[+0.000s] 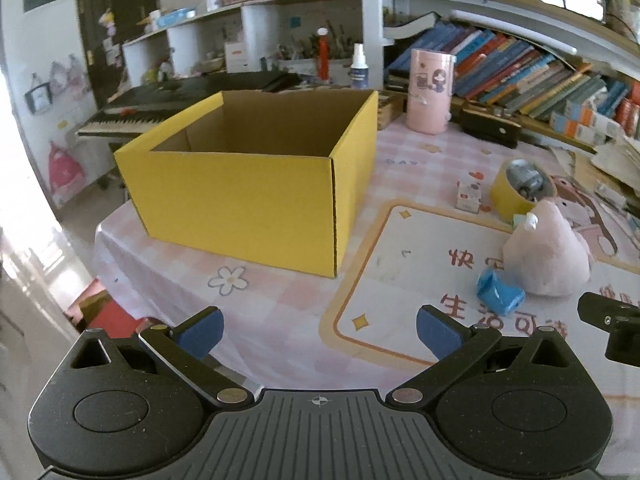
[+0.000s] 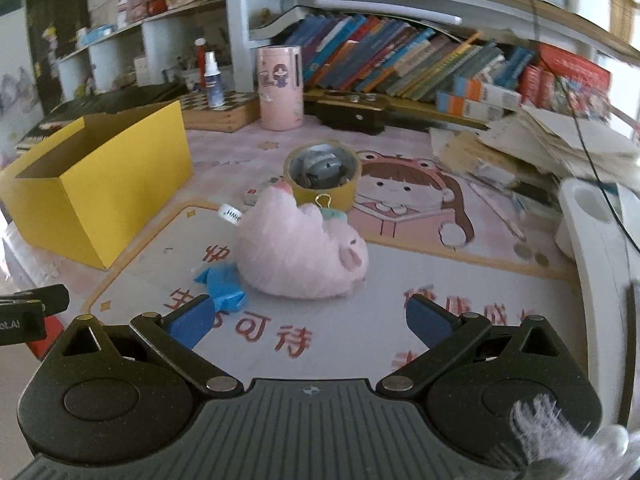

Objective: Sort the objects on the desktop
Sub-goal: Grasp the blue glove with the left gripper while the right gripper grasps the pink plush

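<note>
Right tool [image 2: 308, 322], spread and empty, faces the pink plush toy [image 2: 300, 256]; closing off-centre risks snagging the blue paper scrap [image 2: 222, 286] or dropping the toy short of the yellow box [image 2: 100, 184].

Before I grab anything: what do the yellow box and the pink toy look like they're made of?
Yellow box: looks like corrugated cardboard, matte yellow outside, raw brown inside, with a visible folded corner seam. Pink toy: seems to be soft plush fabric, fuzzy and slumped on the mat, so it will likely squash under the gripper.
</note>
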The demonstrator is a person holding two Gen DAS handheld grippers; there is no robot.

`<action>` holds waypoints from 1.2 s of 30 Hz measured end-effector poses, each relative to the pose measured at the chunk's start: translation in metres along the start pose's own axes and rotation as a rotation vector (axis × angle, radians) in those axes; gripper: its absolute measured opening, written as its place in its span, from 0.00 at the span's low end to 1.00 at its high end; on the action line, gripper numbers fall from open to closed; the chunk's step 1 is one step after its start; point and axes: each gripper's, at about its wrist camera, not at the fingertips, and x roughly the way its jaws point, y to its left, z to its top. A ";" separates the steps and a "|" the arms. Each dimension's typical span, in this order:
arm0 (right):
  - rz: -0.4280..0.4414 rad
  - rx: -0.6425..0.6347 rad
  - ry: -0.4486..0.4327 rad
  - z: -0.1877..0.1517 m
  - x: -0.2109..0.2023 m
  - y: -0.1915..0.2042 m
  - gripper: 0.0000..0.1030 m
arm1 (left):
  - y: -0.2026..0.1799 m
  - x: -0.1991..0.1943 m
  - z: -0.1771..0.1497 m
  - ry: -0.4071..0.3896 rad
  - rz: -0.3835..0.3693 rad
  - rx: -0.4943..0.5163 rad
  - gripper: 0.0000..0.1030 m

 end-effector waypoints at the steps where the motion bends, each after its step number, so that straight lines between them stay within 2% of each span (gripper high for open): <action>1: 0.010 -0.016 0.003 0.003 0.004 -0.002 1.00 | -0.002 0.000 0.000 0.001 0.010 -0.010 1.00; 12: 0.128 -0.210 0.042 0.022 0.050 -0.004 1.00 | -0.013 -0.005 -0.002 0.014 0.154 -0.117 1.00; 23: 0.157 -0.326 0.100 0.025 0.091 -0.004 1.00 | -0.019 -0.011 -0.007 0.032 0.256 -0.167 1.00; 25: 0.145 -0.345 0.096 0.024 0.095 -0.005 0.96 | -0.020 -0.011 -0.007 0.038 0.263 -0.169 1.00; 26: 0.134 -0.356 0.092 0.024 0.097 -0.005 0.90 | -0.021 -0.010 -0.006 0.039 0.265 -0.169 1.00; 31: 0.161 -0.329 0.069 0.030 0.090 -0.015 0.75 | -0.031 -0.007 -0.002 0.037 0.247 -0.152 1.00; 36: 0.170 -0.244 -0.004 0.041 0.067 -0.033 0.72 | -0.045 0.001 0.004 0.034 0.206 -0.122 1.00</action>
